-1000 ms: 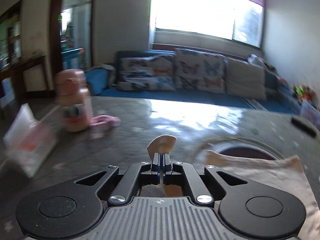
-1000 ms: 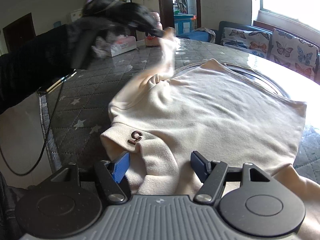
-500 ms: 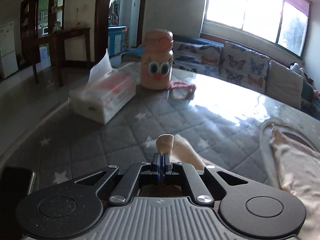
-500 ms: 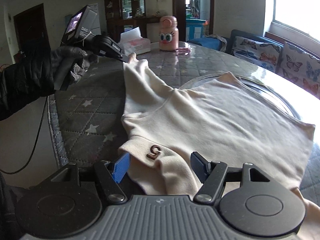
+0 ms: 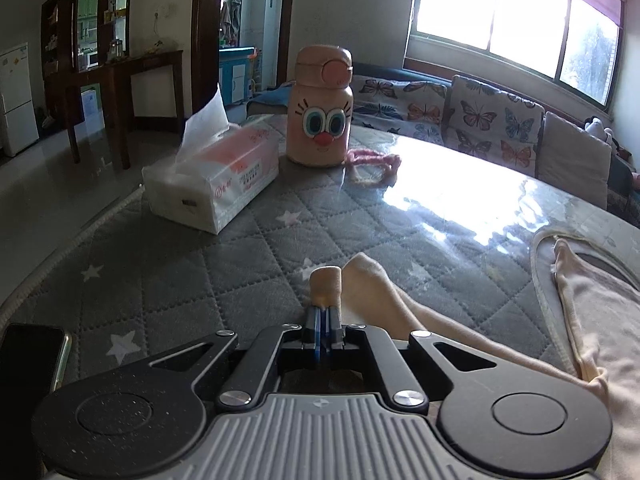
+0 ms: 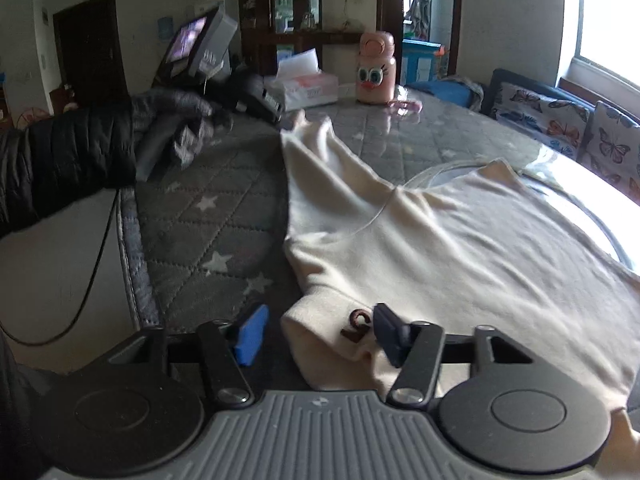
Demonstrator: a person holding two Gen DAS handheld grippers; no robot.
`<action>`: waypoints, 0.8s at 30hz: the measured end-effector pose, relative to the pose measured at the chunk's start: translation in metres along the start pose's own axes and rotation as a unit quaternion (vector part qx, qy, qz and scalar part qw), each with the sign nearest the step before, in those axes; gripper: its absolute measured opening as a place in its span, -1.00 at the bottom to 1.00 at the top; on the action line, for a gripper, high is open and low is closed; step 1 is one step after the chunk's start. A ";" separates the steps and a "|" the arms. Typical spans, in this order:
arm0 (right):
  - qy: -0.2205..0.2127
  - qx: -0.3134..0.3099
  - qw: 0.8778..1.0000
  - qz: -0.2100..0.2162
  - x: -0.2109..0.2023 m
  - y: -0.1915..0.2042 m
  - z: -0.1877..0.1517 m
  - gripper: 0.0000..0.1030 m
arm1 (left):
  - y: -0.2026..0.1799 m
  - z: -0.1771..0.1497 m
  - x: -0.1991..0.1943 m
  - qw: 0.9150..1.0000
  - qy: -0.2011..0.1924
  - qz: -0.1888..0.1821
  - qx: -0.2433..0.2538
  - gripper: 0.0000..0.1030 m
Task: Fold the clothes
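A cream sweater (image 6: 460,240) lies spread on the grey quilted table, with a brown "5" mark on its near collar (image 6: 356,324). My left gripper (image 5: 325,320) is shut on the cuff of one sleeve (image 5: 326,284), low over the table. In the right wrist view that sleeve (image 6: 320,160) stretches out to the far left, ending at the left gripper (image 6: 280,116). My right gripper (image 6: 316,330) is open, its fingers either side of the collar, holding nothing.
A tissue box (image 5: 212,172), a pink cartoon bottle (image 5: 322,108) and a pink cord (image 5: 372,162) stand at the table's far side. A black phone (image 5: 28,364) lies at the near left edge. A glass turntable rim (image 6: 592,216) lies under the sweater.
My left gripper has carried the sleeve cuff outward to the left and down to the table, straightening the sleeve. The right gripper has stayed open at the collar.
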State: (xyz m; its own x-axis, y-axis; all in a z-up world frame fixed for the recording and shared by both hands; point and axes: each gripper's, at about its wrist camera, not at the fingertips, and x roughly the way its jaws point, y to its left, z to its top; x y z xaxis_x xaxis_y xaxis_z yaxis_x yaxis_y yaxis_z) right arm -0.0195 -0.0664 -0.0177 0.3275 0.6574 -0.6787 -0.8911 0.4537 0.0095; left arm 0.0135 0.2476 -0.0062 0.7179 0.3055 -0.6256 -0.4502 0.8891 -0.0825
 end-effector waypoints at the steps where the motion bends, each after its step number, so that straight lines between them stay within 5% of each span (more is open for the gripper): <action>1: 0.002 -0.001 1.000 -0.004 0.002 0.001 0.000 -0.05 | -0.001 0.002 -0.001 1.000 -0.003 0.000 0.001 -0.95; 3: 0.006 -0.004 1.000 -0.013 0.006 0.002 -0.001 -0.36 | -0.002 0.007 -0.006 1.000 -0.011 -0.003 0.002 -0.95; 5: 0.006 0.004 1.000 -0.010 0.005 0.000 0.000 -0.86 | -0.002 0.011 -0.012 1.000 -0.021 -0.010 0.000 -0.95; 10: 0.001 -0.009 1.000 0.010 -0.008 0.000 -0.003 -0.86 | 0.004 0.006 -0.026 0.999 -0.030 -0.015 -0.001 -0.95; 20: 0.014 -0.031 0.999 0.024 -0.009 0.004 -0.005 -0.86 | 0.038 -0.021 -0.016 0.999 0.015 0.040 -0.019 -0.88; 24: 0.018 -0.032 0.999 0.026 -0.008 0.004 -0.004 -0.86 | 0.031 -0.021 -0.027 1.000 0.005 0.020 -0.009 -0.80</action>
State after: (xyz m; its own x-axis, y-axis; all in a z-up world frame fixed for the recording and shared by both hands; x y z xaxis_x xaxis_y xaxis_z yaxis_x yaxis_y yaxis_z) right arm -0.0273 -0.0725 -0.0156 0.2703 0.6560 -0.7046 -0.9253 0.3793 -0.0018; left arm -0.0306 0.2602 -0.0080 0.6938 0.3379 -0.6359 -0.4880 0.8700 -0.0701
